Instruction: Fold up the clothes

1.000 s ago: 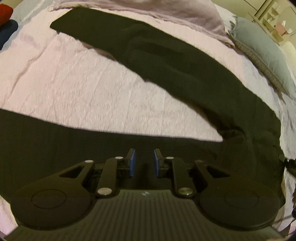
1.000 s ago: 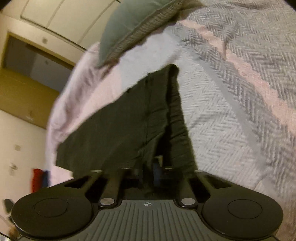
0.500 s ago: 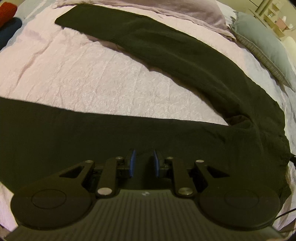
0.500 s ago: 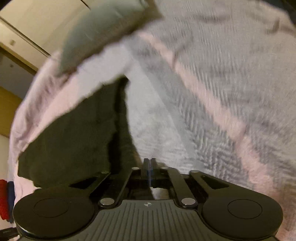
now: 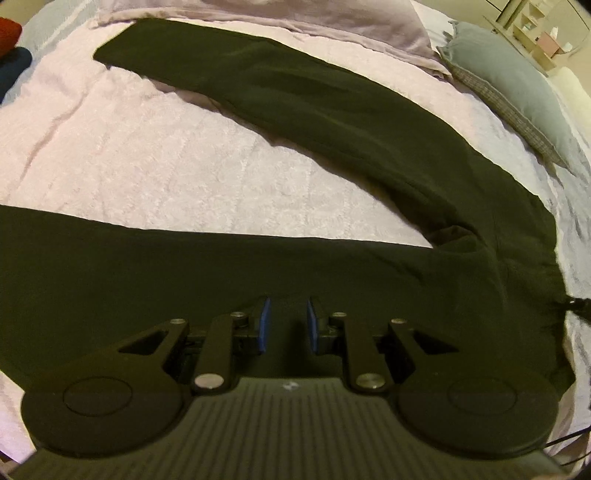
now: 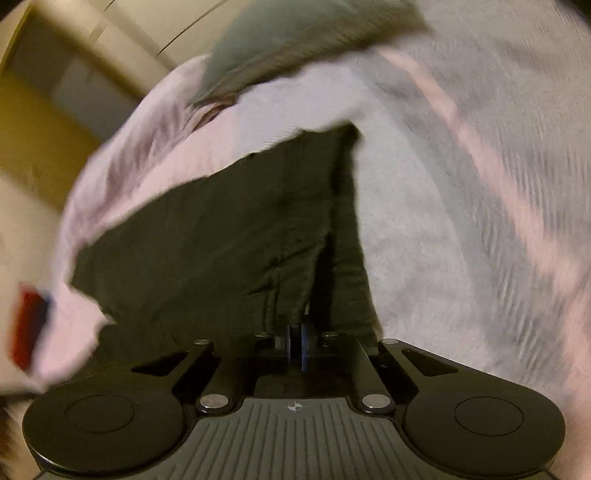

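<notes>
Your black trousers (image 5: 332, 122) lie unfolded on the bed (image 5: 166, 166), legs splayed in a V, so the folding has barely begun. Your right gripper (image 6: 297, 345) pinches the cloth; your left gripper (image 5: 286, 325) hovers narrowly parted, holding nothing

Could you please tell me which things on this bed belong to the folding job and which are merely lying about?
Job:
- dark green fabric trousers, legs spread apart
- left gripper, open
- right gripper, shut on the trousers

Lying about:
- grey-green pillow
- lilac crumpled sheet
- red item
</notes>
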Demonstrator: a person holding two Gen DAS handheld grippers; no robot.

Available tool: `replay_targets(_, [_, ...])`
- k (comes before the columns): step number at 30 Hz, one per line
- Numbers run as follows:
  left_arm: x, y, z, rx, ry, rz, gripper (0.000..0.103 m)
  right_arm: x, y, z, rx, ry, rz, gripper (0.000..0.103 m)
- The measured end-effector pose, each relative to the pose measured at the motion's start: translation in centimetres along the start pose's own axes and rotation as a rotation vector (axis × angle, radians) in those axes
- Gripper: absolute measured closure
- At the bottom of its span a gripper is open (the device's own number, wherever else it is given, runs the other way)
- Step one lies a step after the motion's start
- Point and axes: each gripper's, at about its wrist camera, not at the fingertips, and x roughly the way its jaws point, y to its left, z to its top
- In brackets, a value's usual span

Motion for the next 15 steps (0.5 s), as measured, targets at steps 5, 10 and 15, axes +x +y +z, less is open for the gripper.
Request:
replay_targets(5, [0.0,-0.2,-0.1,0.003,-0.003,0.004,0.086,4.0,-0.8,-0.8,0.093,0.071,-0.177,0.102])
replay_targets(10, [-0.7,1.1,-0.3,0.018,-0.025,0.006,0.086,3.9,2.0,-0.9,0.019,0.052,-0.304,0.093])
replay_targets(15, [-1.3,4.2,-1.0,-0.044,-0.023,0.021,0.086,-2.0,4.8,-3.7,0.045,-0.082,-0.415,0.073])
